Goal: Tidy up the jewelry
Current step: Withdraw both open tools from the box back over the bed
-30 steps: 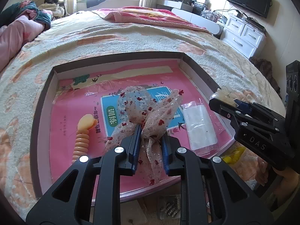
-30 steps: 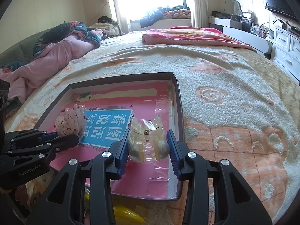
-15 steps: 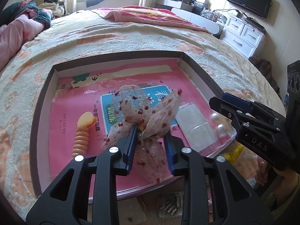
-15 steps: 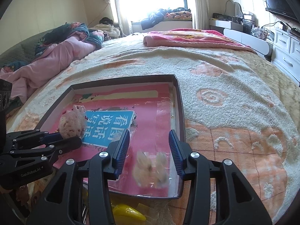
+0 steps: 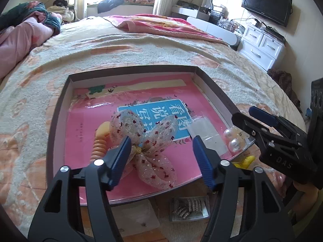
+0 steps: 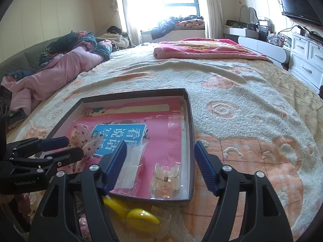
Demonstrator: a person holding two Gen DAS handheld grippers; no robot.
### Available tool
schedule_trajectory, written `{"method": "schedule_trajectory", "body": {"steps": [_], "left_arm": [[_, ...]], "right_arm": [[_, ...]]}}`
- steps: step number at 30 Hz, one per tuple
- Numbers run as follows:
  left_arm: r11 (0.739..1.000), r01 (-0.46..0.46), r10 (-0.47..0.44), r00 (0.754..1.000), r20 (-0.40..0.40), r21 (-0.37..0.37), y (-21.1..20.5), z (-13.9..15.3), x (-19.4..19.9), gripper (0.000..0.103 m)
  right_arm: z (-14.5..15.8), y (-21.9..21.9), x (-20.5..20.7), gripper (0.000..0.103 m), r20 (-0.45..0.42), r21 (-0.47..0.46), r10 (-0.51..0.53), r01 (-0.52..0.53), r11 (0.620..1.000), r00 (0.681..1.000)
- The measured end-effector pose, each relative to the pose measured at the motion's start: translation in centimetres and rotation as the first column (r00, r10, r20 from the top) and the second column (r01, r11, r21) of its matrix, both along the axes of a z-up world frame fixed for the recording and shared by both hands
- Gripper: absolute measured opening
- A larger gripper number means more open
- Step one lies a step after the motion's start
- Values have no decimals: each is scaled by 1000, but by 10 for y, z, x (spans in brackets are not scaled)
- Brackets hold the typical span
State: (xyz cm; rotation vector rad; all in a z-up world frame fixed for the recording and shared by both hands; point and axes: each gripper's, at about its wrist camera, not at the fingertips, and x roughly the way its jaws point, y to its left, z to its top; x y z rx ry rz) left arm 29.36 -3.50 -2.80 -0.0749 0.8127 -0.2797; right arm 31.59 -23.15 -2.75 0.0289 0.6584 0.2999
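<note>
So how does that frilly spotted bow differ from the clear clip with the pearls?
The sheer fabric bow with red specks is soft, floppy and large; the clear plastic hair clip with two pearls is hard, see-through and compact. The bow lies mid-box between the open left tongs; the clip sits near the box's right corner, ahead of the open right tongs. Both rest loose in the pink-lined shallow box.

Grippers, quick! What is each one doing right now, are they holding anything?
Left gripper: open, jaws just opened; the mesh bow lies loose between them.
Right gripper: open, jaws just opened; the clear hair clip lies in the box.
</note>
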Motion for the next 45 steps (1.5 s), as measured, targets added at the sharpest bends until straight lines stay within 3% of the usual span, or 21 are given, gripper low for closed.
{"method": "schedule_trajectory", "body": {"steps": [3,8,25,45], "left_arm": [[1000,-15,15,1000,13,-15,4,5,-5,66],[998,-55,56,997,45,-31,15,14,-19,92],[990,-120,127,985,119,-71,47,34,-69,92],[990,-142,143,979,142,-24,66,31,-123,92]], "right_arm": [[3,-2,-7,76,11,1,-7,7,1000,1000],[8,-5,-20,83,28,7,-16,16,1000,999],[24,0,-69,86,55,-1,-11,11,1000,998],[34,31,-116,87,71,-35,105,-103,994,992]]}}
